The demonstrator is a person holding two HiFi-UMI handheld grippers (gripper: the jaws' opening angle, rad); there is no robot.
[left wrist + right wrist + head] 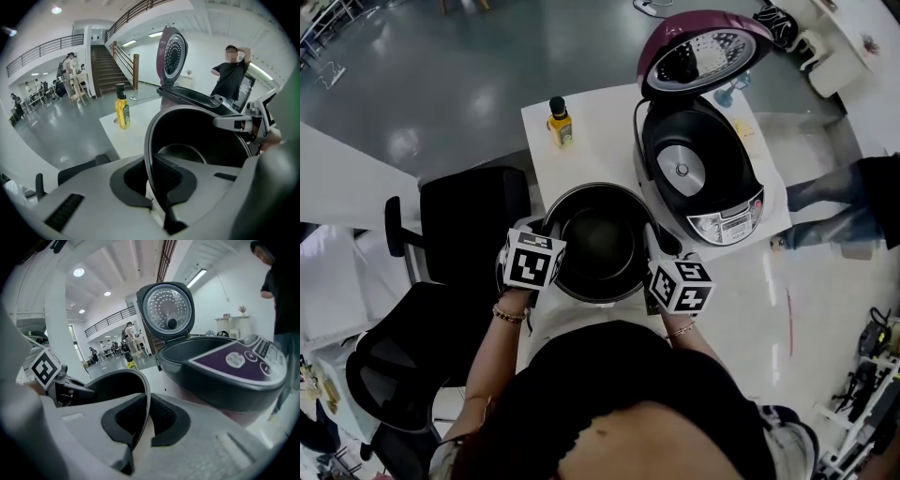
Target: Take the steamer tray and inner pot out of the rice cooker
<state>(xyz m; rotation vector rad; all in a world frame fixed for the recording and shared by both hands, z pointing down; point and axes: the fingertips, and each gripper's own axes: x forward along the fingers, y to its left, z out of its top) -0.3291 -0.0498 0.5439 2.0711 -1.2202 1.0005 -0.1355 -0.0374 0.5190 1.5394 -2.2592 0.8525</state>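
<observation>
Looking down, head view showed pot out of cooker, just in front of it at desk edge, left hand-held gripper & right hand-held gripper on opposite rim sides. Only gripper views showed both jaw pairs pinched narrow on the thin rim. Pot touching desk or not: couldn't tell, underside hidden. Person's torso cut off near desk edge.

Left gripper and right gripper — both clamped on inner pot rim, angled downward
</observation>
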